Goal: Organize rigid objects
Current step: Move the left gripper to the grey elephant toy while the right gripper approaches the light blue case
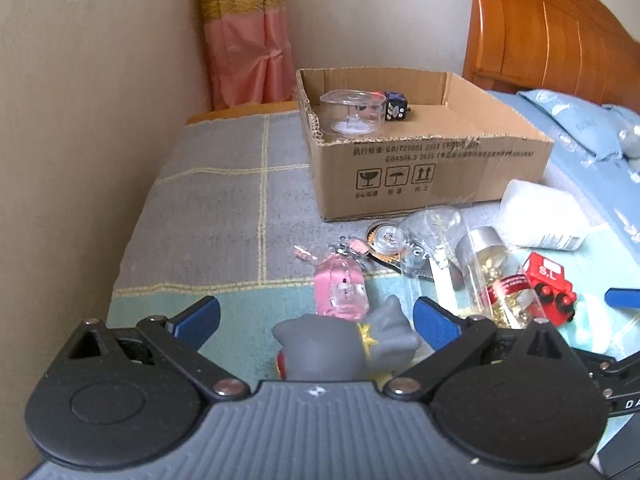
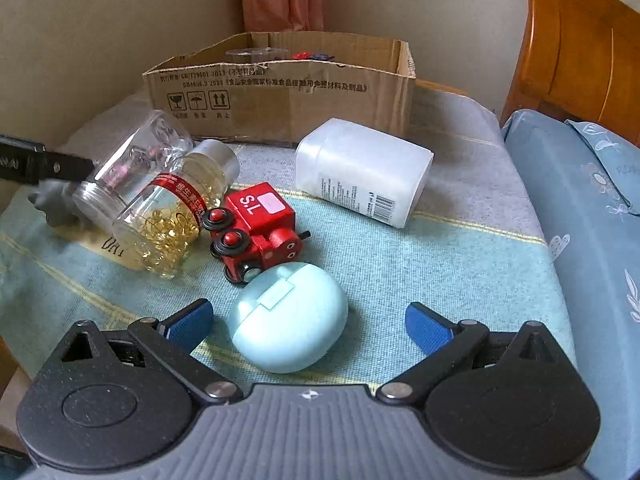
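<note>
My left gripper (image 1: 316,322) is open, its blue pads on either side of a grey rubber figure (image 1: 344,340) lying on the bed cover. A pink keychain toy (image 1: 344,290) lies just beyond it. My right gripper (image 2: 308,324) is open around a pale blue oval case (image 2: 290,322). A red toy train (image 2: 256,228), a capsule bottle (image 2: 172,220), an empty clear jar (image 2: 128,168) and a white plastic container (image 2: 364,170) lie ahead. The cardboard box (image 1: 432,168) holds a clear cup (image 1: 352,112) and a dark cube (image 1: 396,109).
The cardboard box (image 2: 288,92) stands at the back of the bed near the wall and a pink curtain (image 1: 244,32). A wooden headboard (image 2: 580,48) and blue pillows (image 2: 592,184) are at the right. The bed edge drops off at the left.
</note>
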Action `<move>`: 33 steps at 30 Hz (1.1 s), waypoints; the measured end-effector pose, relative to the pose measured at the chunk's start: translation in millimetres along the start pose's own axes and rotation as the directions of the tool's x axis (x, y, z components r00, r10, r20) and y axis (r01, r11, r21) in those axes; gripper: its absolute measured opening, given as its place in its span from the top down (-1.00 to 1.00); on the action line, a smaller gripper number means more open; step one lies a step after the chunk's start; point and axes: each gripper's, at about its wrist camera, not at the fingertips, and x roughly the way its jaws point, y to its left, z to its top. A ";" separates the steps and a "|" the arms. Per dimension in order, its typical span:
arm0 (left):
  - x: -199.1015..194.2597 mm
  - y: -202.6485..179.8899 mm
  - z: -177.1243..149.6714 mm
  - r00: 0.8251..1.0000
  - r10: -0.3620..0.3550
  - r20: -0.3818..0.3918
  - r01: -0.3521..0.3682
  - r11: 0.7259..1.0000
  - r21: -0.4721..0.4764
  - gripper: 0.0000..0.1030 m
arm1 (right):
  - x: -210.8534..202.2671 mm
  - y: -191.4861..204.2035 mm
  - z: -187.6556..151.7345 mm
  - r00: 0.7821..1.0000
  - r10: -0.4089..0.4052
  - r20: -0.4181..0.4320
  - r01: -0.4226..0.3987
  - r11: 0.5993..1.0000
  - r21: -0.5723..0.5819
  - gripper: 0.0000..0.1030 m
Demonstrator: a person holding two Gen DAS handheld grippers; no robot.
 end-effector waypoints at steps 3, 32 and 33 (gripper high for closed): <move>-1.6 4.0 -3.0 1.000 -0.023 -0.006 0.023 1.000 -0.006 -0.99 | -1.3 0.4 -2.7 1.000 -0.001 0.016 0.001 1.000 -0.001 -1.00; 10.4 3.2 -45.3 0.987 -0.146 -0.063 0.153 0.980 0.126 -0.99 | -4.1 -2.2 -5.1 0.999 0.022 0.029 -0.021 0.999 -0.033 -1.00; 10.2 4.5 -44.7 0.988 -0.145 -0.060 0.152 0.980 0.125 -0.99 | -3.9 -2.2 -5.1 0.999 0.025 0.031 -0.024 0.999 -0.038 -1.00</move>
